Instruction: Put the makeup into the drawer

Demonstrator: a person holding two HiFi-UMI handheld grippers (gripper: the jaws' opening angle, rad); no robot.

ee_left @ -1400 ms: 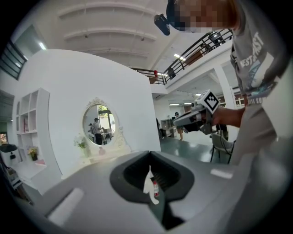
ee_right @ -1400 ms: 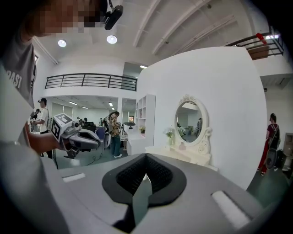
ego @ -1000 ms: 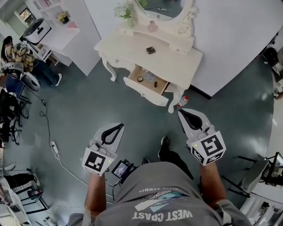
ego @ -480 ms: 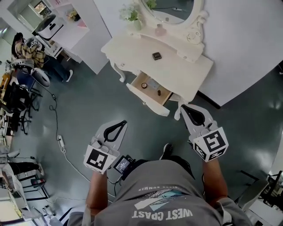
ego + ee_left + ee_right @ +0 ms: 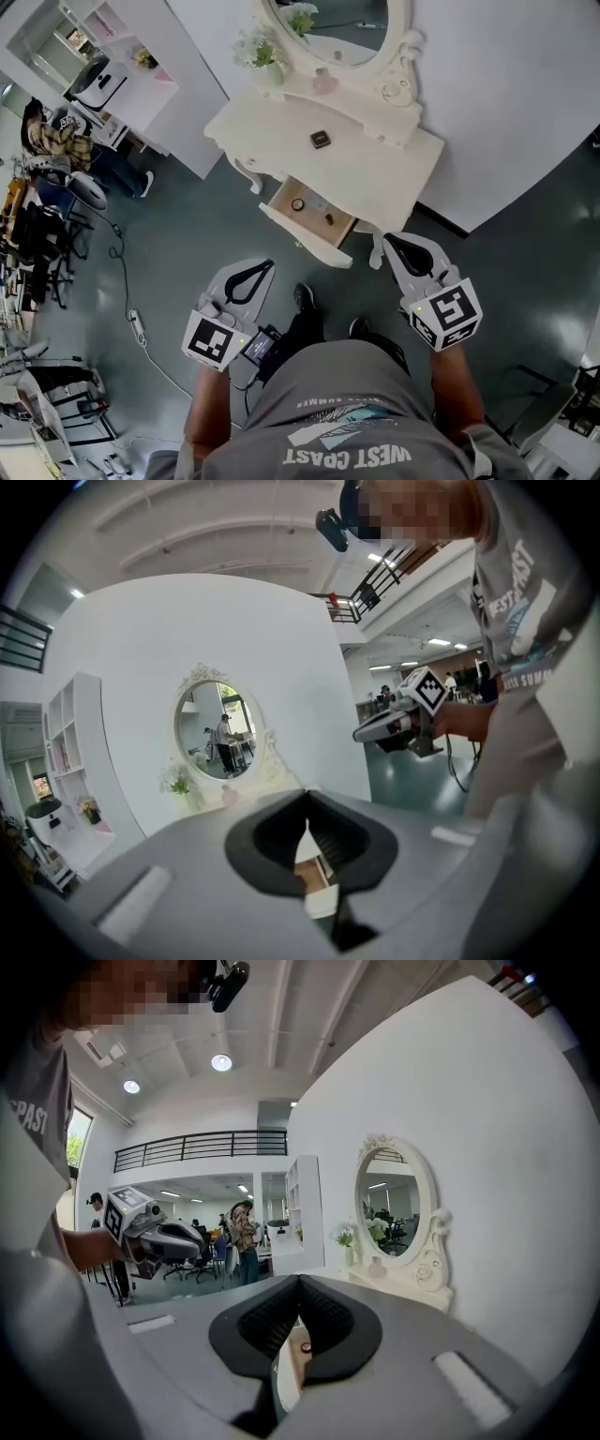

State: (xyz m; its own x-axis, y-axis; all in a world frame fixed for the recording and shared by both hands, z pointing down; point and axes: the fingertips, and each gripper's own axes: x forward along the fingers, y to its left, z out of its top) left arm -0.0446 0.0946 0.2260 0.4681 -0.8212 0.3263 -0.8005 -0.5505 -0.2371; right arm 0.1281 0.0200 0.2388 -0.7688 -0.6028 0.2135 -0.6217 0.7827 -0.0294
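Note:
A cream vanity table [image 5: 375, 173] stands ahead under an oval mirror [image 5: 330, 19]. On its top lies a small dark makeup compact [image 5: 319, 140]. Its drawer [image 5: 286, 225] is pulled out, with a round item [image 5: 297, 203] and a small dark item [image 5: 329, 218] inside. My left gripper [image 5: 265, 266] hangs over the floor short of the drawer, shut and empty. My right gripper [image 5: 386, 241] is beside the drawer's right end near a table leg, also shut and empty. The left gripper [image 5: 307, 801] and the right gripper [image 5: 300, 1283] both point at the vanity, and the drawer shows through each one's closed jaws.
A pink bottle [image 5: 323, 82] and a flower vase [image 5: 258, 52] stand on the vanity's raised shelf. A white shelf unit [image 5: 131, 80] is at the left. A cable with a power strip [image 5: 139, 324] lies on the green floor. A seated person [image 5: 56, 136] and chairs are far left.
The person has stepped toward the vanity, and both grippers have come nearer to the drawer. Both stay shut and empty.

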